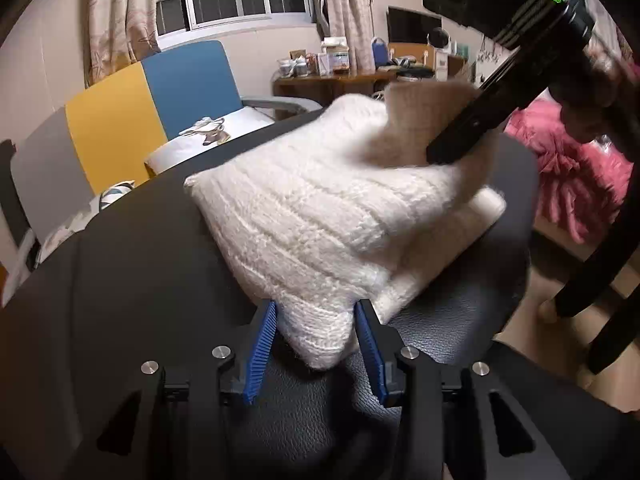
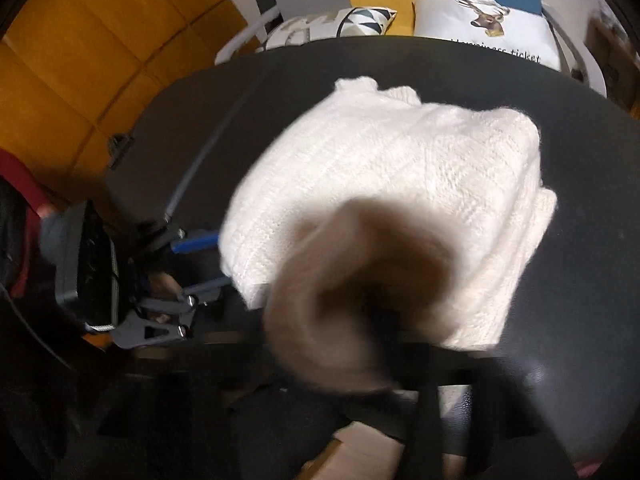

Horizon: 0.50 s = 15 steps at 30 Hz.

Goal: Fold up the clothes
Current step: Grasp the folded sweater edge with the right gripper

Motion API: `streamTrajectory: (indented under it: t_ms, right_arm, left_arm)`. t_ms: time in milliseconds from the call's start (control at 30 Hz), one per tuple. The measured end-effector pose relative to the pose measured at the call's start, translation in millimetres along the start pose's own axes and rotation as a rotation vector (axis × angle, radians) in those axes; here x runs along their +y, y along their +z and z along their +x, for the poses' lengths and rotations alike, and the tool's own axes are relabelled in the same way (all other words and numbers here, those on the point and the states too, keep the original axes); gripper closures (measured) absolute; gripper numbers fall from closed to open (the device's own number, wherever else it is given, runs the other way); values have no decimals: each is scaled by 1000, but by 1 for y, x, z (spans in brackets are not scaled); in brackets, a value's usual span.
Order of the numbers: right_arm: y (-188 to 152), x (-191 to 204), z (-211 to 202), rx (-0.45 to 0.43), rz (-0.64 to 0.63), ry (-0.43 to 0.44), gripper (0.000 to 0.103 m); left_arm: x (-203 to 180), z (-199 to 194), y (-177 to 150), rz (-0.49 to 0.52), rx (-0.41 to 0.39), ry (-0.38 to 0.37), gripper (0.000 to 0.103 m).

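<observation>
A folded white knitted sweater (image 1: pixel 320 216) lies on the round black table (image 1: pixel 140 264). Its near corner sits between the blue pads (image 1: pixel 262 348) of my left gripper (image 1: pixel 316 344), which stands open around it, and the cloth rests slack on the table. My right gripper (image 1: pixel 448 152) comes down from the upper right and is shut on a beige end of the sweater (image 1: pixel 424 120), lifting it above the folded stack. In the right wrist view that beige cloth (image 2: pixel 336 300) is blurred and hides the right fingers. The left gripper (image 2: pixel 204 266) shows at the sweater's left edge (image 2: pixel 240 240).
Grey, yellow and blue chair backs (image 1: pixel 188 84) stand behind the table, with printed cushions (image 2: pixel 484 28) on the seats. A pink blanket (image 1: pixel 568 184) lies at the right beyond black furniture legs (image 1: pixel 600 272). A cluttered wooden desk (image 1: pixel 332 80) stands under the window.
</observation>
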State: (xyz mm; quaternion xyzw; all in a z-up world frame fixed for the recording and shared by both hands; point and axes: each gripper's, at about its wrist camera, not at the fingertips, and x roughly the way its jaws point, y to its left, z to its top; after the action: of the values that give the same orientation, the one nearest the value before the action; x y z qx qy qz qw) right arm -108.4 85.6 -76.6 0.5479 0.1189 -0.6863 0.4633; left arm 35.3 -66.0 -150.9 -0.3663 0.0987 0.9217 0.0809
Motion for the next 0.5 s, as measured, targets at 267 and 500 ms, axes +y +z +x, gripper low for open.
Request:
streamTrajectory:
  t_ms: [267, 500]
  right_arm:
    - [-17, 11, -55, -169, -36, 23, 90]
    - [-74, -34, 13, -72, 164, 55, 90]
  left_arm:
    - [6, -7, -8, 87, -40, -23, 84]
    - [1, -14, -18, 202, -2, -89, 80]
